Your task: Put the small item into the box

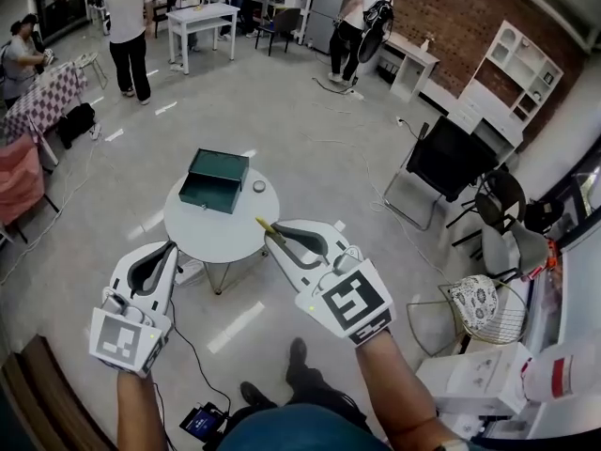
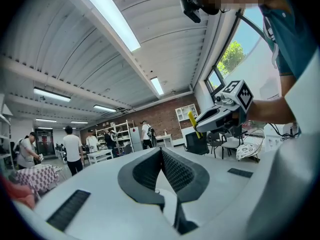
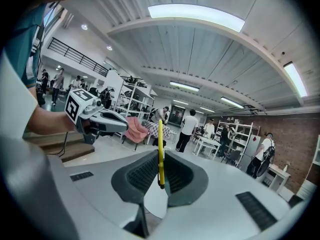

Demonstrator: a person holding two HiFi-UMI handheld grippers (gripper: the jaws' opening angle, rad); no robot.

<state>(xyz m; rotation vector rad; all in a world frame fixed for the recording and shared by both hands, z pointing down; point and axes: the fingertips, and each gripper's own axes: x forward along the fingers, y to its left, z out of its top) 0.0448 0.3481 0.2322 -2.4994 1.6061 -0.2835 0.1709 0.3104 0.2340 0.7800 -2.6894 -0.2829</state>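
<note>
A: Small item, where?

B: Thin yellow stick [image 3: 160, 149], pinched in the right gripper [image 3: 160, 160]. It stands upright between the dark pads, with the lower end down in the throat of the jaws and the top poking well past the tips.

A: So the jaws are on it?

B: Yes, pressed onto the stick from both sides. Can't tell whether it's a pen or something else.

A: Is it in the box?

B: No. The green box [image 1: 215, 179] sits on the round white table [image 1: 221, 238], towards the far left of the top. In the head view the stick is in the air over the table's near right edge, apart from the box.

A: Box open or shut?

B: Can't tell from this angle. It's dark green and rectangular, and lies at a slant to the person.

A: Anything else on the table?

B: One small grey round thing [image 1: 259, 187], just beside the box's right side. Too small to identify.

A: Left tongs?

B: The left gripper [image 2: 161, 153] has its jaws pressed together with nothing between them. It is held at the near left of the table, off to the side of the tabletop, well apart from the right gripper.

A: Background?

B: Grey floor, people standing at the far end near a white table [image 1: 201, 19], a black chair [image 1: 443, 161] on the right, and a brick wall [image 1: 451, 17].
</note>
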